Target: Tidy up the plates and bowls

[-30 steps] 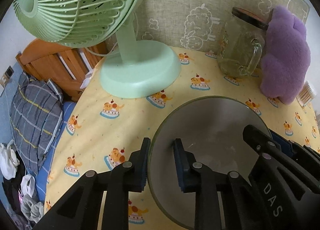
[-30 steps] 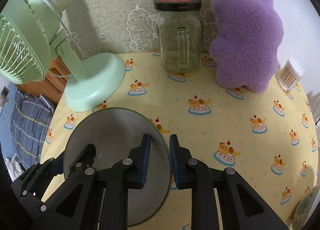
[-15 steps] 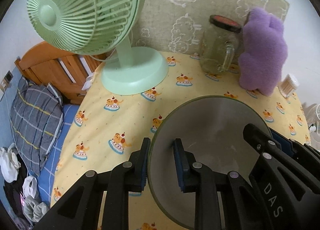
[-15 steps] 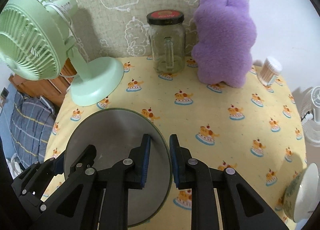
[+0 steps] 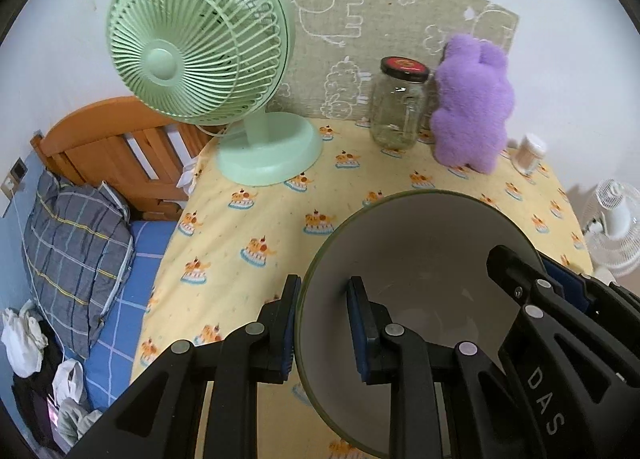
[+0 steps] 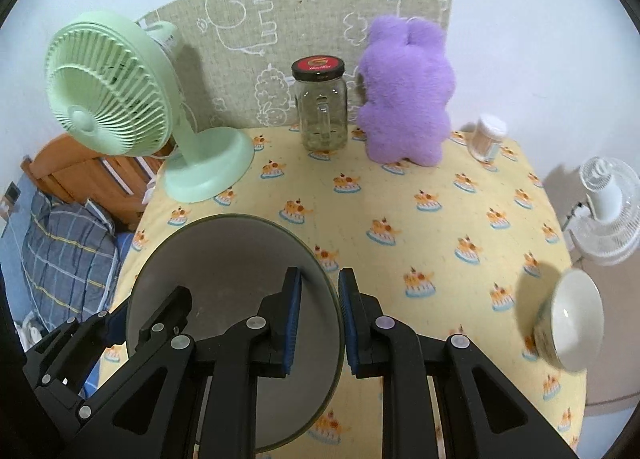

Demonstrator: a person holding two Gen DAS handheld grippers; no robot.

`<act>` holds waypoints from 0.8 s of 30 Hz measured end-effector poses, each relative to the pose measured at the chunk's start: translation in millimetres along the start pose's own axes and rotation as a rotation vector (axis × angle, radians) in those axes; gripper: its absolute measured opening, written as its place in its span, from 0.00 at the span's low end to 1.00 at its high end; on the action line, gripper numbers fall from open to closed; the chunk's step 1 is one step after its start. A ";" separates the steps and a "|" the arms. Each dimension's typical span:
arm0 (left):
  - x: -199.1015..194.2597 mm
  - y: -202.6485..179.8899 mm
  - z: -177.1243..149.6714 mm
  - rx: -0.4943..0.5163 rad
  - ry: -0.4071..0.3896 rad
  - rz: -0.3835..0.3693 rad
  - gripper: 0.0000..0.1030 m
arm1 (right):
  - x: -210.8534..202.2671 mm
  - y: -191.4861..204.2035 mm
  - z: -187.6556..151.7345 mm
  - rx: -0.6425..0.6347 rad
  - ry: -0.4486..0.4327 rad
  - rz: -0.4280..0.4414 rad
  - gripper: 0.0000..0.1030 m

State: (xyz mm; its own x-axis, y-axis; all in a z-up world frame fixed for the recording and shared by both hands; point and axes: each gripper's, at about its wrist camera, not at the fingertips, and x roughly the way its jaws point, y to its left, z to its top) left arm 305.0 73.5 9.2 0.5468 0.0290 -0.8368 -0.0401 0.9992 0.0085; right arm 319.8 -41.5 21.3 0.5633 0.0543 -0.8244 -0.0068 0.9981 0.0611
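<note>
Left black two-finger gripper (image 5: pixel 322 323) clamps the left rim of a round grey plate with a thin green edge (image 5: pixel 424 259): one blue-padded finger lies outside the rim, the other inside the dish. Right black two-finger gripper (image 6: pixel 316 321) pinches the opposite rim of the same plate in the same way, one pad on the grey inner face and one just beyond the edge. In the left wrist view the right gripper's fingers enter from the lower right over the plate; in the right wrist view the left gripper's fingers enter from the lower left. Both grippers point steeply downward, and the plate is held between them, tilted, above the front part of a table covered by a yellow cloth printed with small cartoon cakes (image 6: pixel 400 199).

At the table's right front edge stands a white ceramic bowl with a patterned outer wall (image 6: pixel 572 323), well apart from the plate. Along the back of the table, from left to right: a pale green desk fan on a round base (image 6: pixel 120 99), a clear glass handled jar with a black-and-red lid (image 6: pixel 322 111), a purple plush toy (image 6: pixel 404 95) just beside the jar, and a small clear tub of cotton swabs (image 6: pixel 488 137). Beside the table at left lies a bed with a wooden headboard and a grey checked pillow (image 5: pixel 72 259); at right stands a white floor fan (image 6: pixel 608 203).
</note>
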 end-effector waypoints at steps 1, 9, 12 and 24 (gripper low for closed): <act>-5.8 0.7 -4.3 0.008 -0.002 -0.002 0.21 | -6.9 1.2 -4.9 0.003 -0.004 -0.005 0.22; -44.8 8.5 -44.6 0.028 -0.009 -0.022 0.21 | -52.6 12.1 -48.0 0.007 -0.022 -0.027 0.22; -55.5 12.0 -61.0 0.038 -0.003 -0.032 0.21 | -66.4 15.9 -67.7 0.013 -0.015 -0.038 0.22; -68.4 14.8 -120.7 0.057 0.048 -0.067 0.21 | -88.5 19.8 -131.1 0.024 0.023 -0.077 0.22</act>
State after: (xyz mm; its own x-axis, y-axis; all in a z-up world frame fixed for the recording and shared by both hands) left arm 166.1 82.9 0.6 0.5060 -0.0380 -0.8617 0.0433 0.9989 -0.0186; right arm 161.5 -22.8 21.7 0.5427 -0.0213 -0.8397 0.0555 0.9984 0.0105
